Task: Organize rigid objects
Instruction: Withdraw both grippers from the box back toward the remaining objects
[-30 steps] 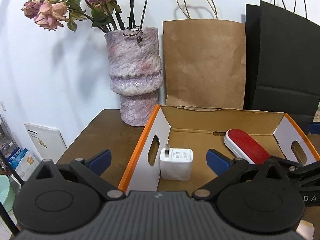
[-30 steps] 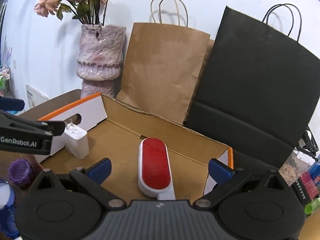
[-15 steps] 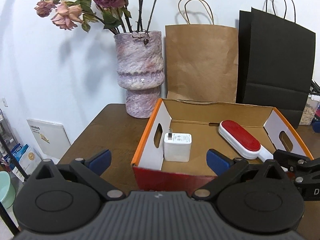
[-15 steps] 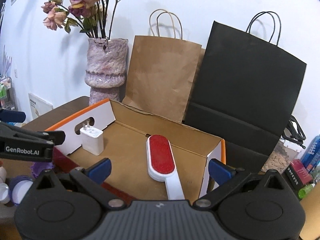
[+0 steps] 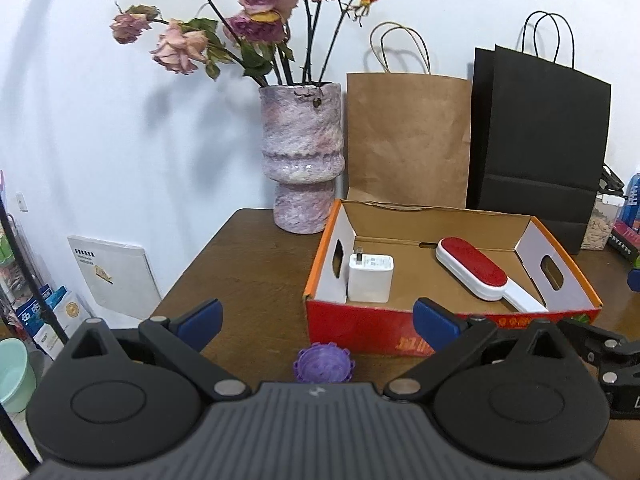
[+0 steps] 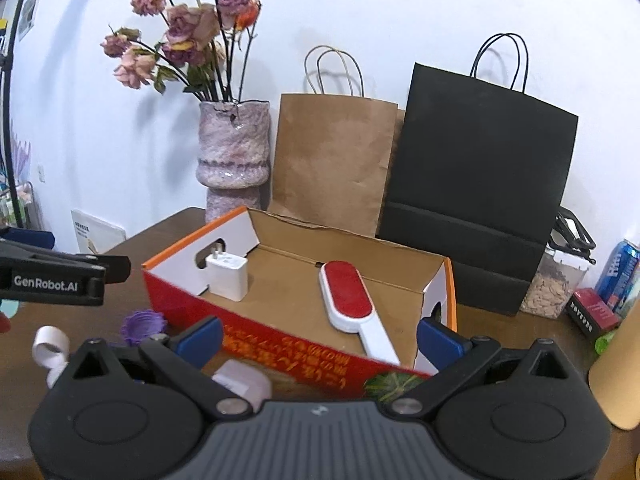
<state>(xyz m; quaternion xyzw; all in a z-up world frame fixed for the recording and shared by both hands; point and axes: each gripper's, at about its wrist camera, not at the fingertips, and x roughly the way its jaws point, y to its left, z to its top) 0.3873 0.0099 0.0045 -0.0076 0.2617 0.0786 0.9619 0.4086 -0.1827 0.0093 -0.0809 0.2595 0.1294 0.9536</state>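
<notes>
The box (image 5: 452,334) is open on top, with bare floor between the charger (image 5: 370,278) at left and the brush (image 5: 476,274) at right. Vase (image 5: 300,160) and bags (image 5: 408,140) block the far side.

- White charger (image 5: 370,278) stands upright in the box (image 5: 440,326), ahead of the left tongs (image 5: 316,318).
- Red-faced lint brush (image 6: 352,300) lies flat, ahead of the right tongs (image 6: 318,338).
- Purple ridged cap (image 5: 323,368) sits between the left tongs' fingers.

a mottled pink vase (image 5: 301,160) of dried roses (image 5: 256,4) stands at the table's back edge. beside it, a brown paper bag (image 5: 406,140) and a black paper bag (image 5: 540,140) lean against the white wall.
</notes>
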